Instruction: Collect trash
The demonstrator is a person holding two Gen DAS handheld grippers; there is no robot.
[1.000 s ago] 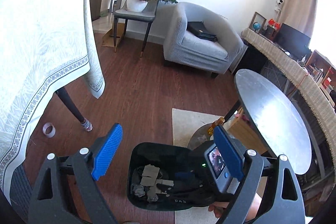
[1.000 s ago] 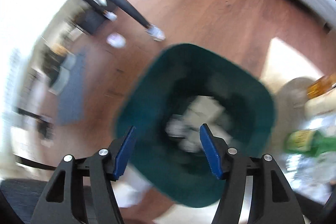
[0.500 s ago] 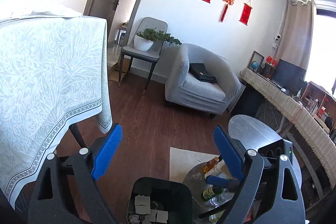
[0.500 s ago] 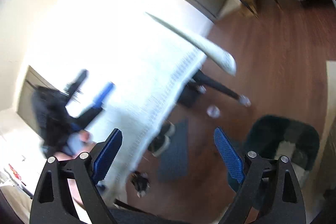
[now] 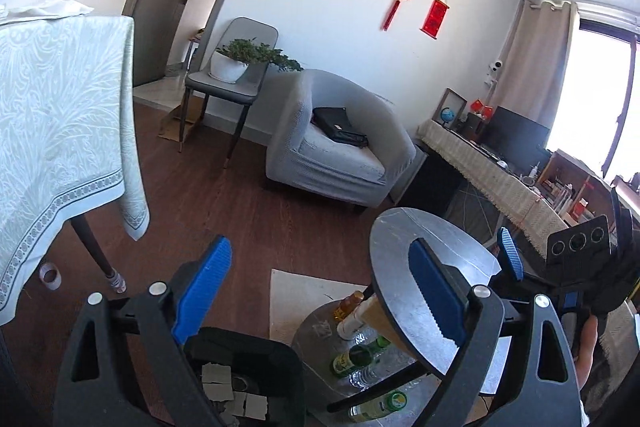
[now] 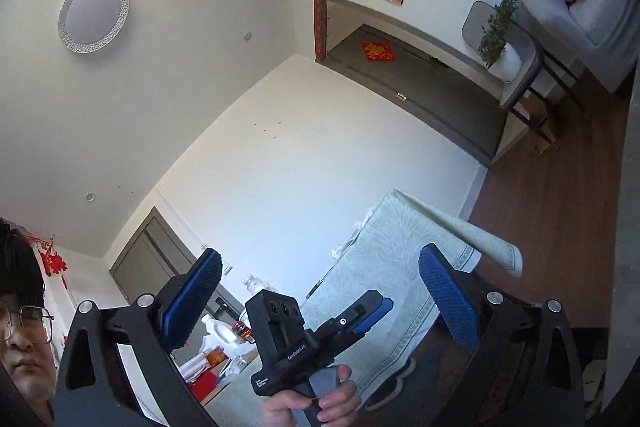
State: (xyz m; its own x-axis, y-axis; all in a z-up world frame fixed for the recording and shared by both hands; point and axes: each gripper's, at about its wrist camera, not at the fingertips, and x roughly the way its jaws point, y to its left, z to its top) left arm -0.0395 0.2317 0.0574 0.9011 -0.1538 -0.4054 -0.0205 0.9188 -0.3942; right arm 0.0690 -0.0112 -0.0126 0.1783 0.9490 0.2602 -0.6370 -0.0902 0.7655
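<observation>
The dark bin [image 5: 256,355] stands on the floor at the bottom of the left wrist view, with several grey paper scraps [image 5: 218,381] inside. My left gripper [image 5: 320,291] hangs above and behind it, open, with nothing between its blue pads. My right gripper [image 6: 320,301] points up at the wall and ceiling. Its jaws are opening wide and hold nothing. One of its fingers [image 5: 509,254] shows at the right edge of the left wrist view. The bin is out of the right wrist view.
A round grey side table [image 5: 400,239] stands right of the bin, with bottles [image 5: 354,359] on its lower shelf. A clothed table [image 5: 60,127] is at left, a tape roll [image 5: 50,273] by its leg. An armchair [image 5: 340,151] and a chair with a plant [image 5: 232,75] stand behind. A person's hand [image 6: 316,403] holds the left tool.
My right gripper swung up from over the bin to face the wall and ceiling, and its jaws widened. The left view rose and tilted up, so the bin slid to the bottom edge.
</observation>
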